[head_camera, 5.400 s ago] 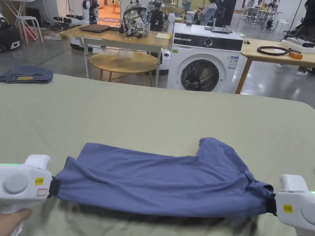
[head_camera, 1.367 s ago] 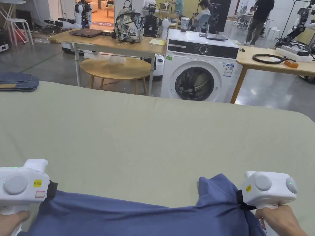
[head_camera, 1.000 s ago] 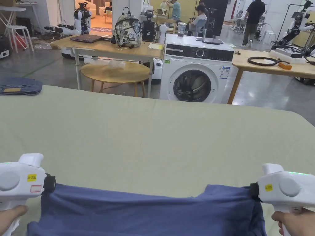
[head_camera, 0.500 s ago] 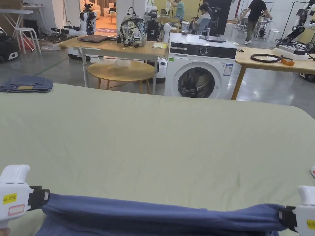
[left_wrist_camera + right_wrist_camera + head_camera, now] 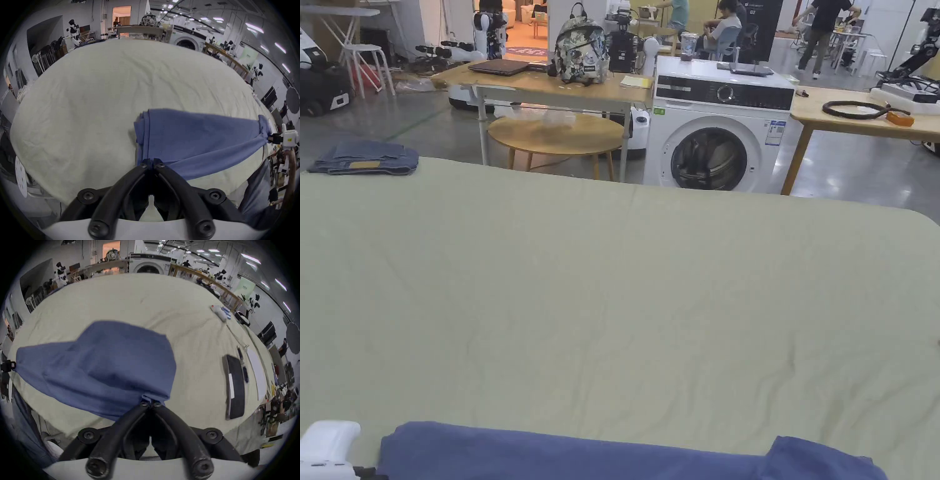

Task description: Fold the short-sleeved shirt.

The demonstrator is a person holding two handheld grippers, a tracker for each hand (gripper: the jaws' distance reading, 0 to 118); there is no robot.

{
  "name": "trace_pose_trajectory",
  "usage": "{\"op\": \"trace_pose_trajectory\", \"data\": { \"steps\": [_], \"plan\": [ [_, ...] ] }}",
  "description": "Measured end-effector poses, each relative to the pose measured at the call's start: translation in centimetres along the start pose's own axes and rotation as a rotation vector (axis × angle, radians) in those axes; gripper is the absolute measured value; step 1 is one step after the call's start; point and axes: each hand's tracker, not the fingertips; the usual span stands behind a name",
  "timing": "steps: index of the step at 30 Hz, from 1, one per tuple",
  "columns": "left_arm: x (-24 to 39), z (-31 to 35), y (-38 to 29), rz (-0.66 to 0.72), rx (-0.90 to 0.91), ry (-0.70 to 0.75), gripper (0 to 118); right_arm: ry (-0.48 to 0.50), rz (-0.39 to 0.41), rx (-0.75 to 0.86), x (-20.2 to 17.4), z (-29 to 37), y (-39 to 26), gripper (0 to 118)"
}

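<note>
both grippers, left gripper (image 5: 150, 163) and right gripper (image 5: 151, 404), clenched on the blue shirt (image 5: 581, 455), now dragging it to the frame's bottom edge (smoothing before next fold).

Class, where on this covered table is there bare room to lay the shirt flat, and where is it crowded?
Bare cloth runs from the blue shirt to the table far edge. Folded jeans take the far left corner; a dark flat case crowds the right side.

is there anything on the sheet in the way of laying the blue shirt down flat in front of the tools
Nothing visible blocks it. Both tools, left and right, already pinch the blue shirt, and the green sheet ahead is bare. The dark flat case lies off to the right.
</note>
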Motion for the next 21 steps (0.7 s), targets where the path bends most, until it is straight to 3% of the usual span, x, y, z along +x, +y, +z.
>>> {"op": "trace_pose_trajectory", "data": {
  "steps": [3, 5, 6, 7, 8, 9, 13, 16, 21],
  "plan": [
    [0.0, -1.0, -0.5, 0.007, -0.006, 0.013, 0, -0.003, -0.002, -0.009, 0.0, -1.9, -0.5, 4],
    [-0.1, -1.1, -0.4, 0.027, -0.006, 0.018, 3, -0.011, -0.004, 0.005, 0.1, -2.2, -0.6, 29],
    [0.0, -1.0, -0.3, 0.03, -0.003, 0.018, 13, -0.019, 0.005, 0.007, 0.1, -2.0, -0.4, 55],
    [0.0, -0.7, -0.2, 0.031, -0.004, 0.018, 24, -0.024, 0.009, 0.011, 0.1, -1.8, -0.3, 67],
    [0.0, -0.4, 0.0, 0.034, -0.002, 0.014, 35, -0.025, 0.008, 0.014, 0.3, -1.4, -0.1, 71],
    [-0.1, 0.0, 0.2, 0.045, 0.003, 0.007, 40, -0.028, 0.003, 0.019, 0.2, -0.7, 0.0, 71],
    [0.6, 2.3, 1.4, 0.059, 0.118, 0.02, 40, -0.125, -0.016, 0.145, 0.5, 2.7, 1.3, 71],
    [1.7, 3.7, 2.8, 0.05, 0.24, 0.001, 40, -0.085, -0.093, 0.26, 0.7, 4.6, 2.6, 71],
    [4.8, 4.1, 5.2, 0.014, 0.4, 0.027, 40, -0.062, -0.138, 0.487, -2.2, 6.1, 4.2, 71]
  ]
}}
